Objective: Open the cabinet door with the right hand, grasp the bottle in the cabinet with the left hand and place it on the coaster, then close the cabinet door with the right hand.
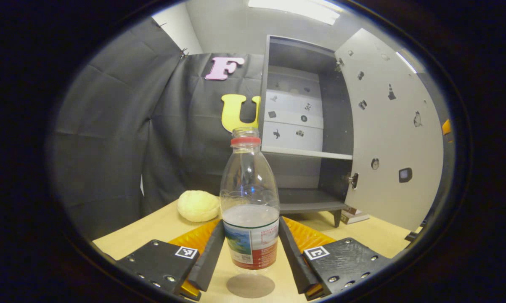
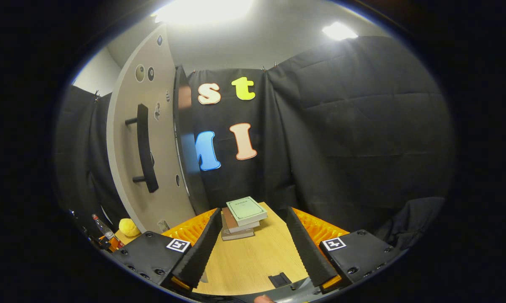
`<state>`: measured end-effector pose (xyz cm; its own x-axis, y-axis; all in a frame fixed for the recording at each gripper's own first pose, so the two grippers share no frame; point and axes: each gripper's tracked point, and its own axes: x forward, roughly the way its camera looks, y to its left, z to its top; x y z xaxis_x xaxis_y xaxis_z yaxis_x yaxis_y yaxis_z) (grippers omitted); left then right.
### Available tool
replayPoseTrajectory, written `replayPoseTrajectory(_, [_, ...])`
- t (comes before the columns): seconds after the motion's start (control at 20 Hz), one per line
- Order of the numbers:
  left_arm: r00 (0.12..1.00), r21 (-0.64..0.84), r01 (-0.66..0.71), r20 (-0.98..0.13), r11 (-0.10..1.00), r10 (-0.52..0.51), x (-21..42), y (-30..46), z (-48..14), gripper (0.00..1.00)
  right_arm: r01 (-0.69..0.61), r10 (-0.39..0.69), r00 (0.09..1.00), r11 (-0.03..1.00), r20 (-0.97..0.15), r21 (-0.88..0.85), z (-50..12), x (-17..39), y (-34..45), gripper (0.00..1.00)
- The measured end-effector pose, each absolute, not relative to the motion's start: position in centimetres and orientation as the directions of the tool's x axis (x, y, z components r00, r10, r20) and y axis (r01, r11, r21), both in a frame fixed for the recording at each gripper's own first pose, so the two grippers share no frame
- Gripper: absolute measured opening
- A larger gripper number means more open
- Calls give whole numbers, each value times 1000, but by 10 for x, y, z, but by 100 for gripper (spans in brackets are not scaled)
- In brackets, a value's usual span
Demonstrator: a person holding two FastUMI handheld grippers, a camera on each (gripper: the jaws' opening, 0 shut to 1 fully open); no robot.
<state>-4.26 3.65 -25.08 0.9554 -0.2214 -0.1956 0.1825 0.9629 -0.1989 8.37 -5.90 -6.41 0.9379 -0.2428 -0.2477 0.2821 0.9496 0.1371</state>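
A clear plastic bottle (image 1: 249,198) with a red neck ring and a printed label hangs upright between the fingers of my left gripper (image 1: 251,223), which is shut on its label. A round grey coaster (image 1: 250,286) lies on the wooden table just below the bottle's base, with a small gap showing. Behind it the grey cabinet (image 1: 307,126) stands open, its door (image 1: 387,139) swung out to the right. In the right gripper view, my right gripper (image 2: 253,212) is open and holds nothing. It is to the right of the door (image 2: 126,168) and its black handle (image 2: 145,147).
A pale yellow soft lump (image 1: 198,205) lies on the table left of the cabinet. A stack of books (image 2: 242,214) rests ahead of the right gripper, beside the cabinet foot (image 1: 336,218). A small black piece (image 2: 280,280) lies near the table's front edge.
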Motion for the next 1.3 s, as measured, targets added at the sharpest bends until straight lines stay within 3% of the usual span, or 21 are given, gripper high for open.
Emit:
replayPoseTrajectory(0.1, [952,-187,173,-218,967,-213,-44,34,-271,74,281,-245,933,954,-263,107,-74,84,-58,98])
replayPoseTrajectory(0.7, [940,-156,152,-283,976,-192,-63,12,-337,77,234,-194,923,969,-331,82,-101,105,-38,98])
replayPoseTrajectory(0.75, [942,-150,152,-279,977,-189,-64,11,-337,74,232,-194,923,970,-334,79,-101,106,-38,98])
replayPoseTrajectory(0.8, [944,-142,154,-272,978,-189,-64,10,-337,77,231,-193,921,970,-337,76,-103,107,-38,98])
replayPoseTrajectory(0.95, [941,-128,158,-282,979,-189,-68,5,-337,74,227,-185,922,970,-339,90,-101,108,-35,98])
replayPoseTrajectory(1.1, [940,-114,140,-298,984,-168,-69,7,-335,78,224,-182,925,970,-334,93,-97,108,-35,98])
replayPoseTrajectory(1.3, [942,-105,144,-290,984,-169,-69,6,-320,76,221,-182,934,970,-309,98,-84,104,-35,98])
